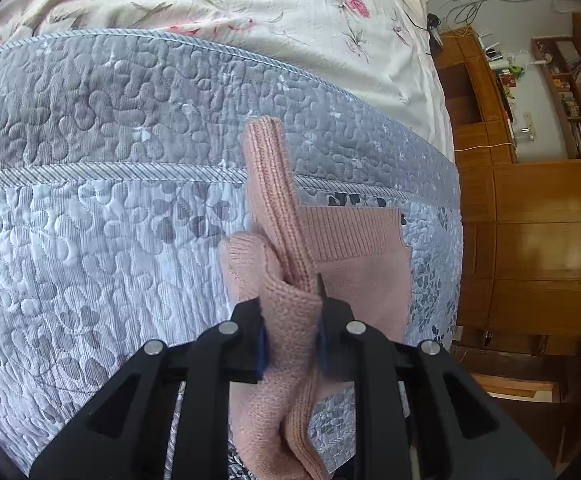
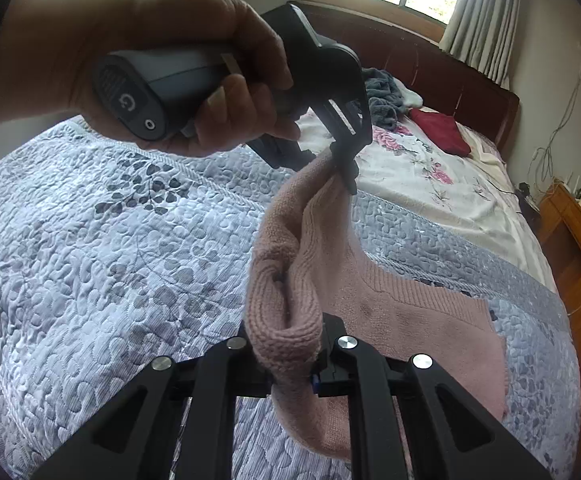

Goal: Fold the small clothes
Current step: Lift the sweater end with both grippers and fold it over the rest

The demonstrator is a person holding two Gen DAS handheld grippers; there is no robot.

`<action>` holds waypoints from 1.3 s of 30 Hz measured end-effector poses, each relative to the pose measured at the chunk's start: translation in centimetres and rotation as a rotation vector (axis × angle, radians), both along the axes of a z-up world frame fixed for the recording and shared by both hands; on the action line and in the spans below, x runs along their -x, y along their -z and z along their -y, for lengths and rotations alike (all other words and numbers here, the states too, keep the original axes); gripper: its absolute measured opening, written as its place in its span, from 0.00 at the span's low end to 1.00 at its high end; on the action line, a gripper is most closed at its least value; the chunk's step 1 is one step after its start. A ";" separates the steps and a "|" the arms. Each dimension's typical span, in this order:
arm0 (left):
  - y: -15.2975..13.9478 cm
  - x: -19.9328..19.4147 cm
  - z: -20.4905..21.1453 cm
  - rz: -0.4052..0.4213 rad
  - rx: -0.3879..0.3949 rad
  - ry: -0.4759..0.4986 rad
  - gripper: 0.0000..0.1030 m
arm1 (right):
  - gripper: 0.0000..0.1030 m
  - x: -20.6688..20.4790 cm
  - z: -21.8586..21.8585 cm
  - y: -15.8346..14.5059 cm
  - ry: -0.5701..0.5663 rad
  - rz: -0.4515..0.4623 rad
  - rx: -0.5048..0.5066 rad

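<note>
While the left gripper (image 1: 290, 320) pinches one bunched edge of the pink knit garment (image 2: 410, 312), the right gripper (image 2: 294, 360) pinches another; its far part lies on the quilted bedspread (image 2: 90, 260).

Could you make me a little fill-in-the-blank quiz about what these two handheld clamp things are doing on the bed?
1. Both clamps, the left gripper and the right gripper, are shut on a knitted garment whose colour is ____.
2. Part of that garment rests on a blue-grey ____ with a leaf pattern.
3. Near the headboard lies a folded cloth coloured ____.
4. The person's hand holds the ____ gripper.

Missing words: pink; quilt; red; left
</note>
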State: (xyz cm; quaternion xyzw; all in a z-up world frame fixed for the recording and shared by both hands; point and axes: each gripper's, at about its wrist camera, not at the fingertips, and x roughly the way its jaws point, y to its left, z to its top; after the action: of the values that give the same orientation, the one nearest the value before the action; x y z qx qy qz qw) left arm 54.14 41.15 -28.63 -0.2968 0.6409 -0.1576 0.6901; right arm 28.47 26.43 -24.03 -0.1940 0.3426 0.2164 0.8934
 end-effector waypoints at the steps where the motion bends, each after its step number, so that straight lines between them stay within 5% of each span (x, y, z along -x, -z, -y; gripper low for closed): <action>1: -0.5 -0.1 0.5 0.003 -0.006 0.005 0.16 | 0.12 -0.1 0.5 -0.3 0.008 -0.002 -0.010; 20: -6.8 -1.7 11.9 0.030 -0.154 0.063 0.16 | 0.12 -0.9 10.6 -4.6 0.143 -0.005 -0.163; 39: -6.5 -3.0 20.3 0.014 -0.215 0.105 0.16 | 0.12 -1.8 18.0 -4.1 0.250 -0.048 -0.251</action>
State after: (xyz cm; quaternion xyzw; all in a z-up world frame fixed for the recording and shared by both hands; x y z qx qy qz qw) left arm 57.18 20.82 -22.17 -0.1861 0.6641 -0.1257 0.7131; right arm 30.27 8.40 -19.97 -0.0315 0.3558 0.1493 0.9220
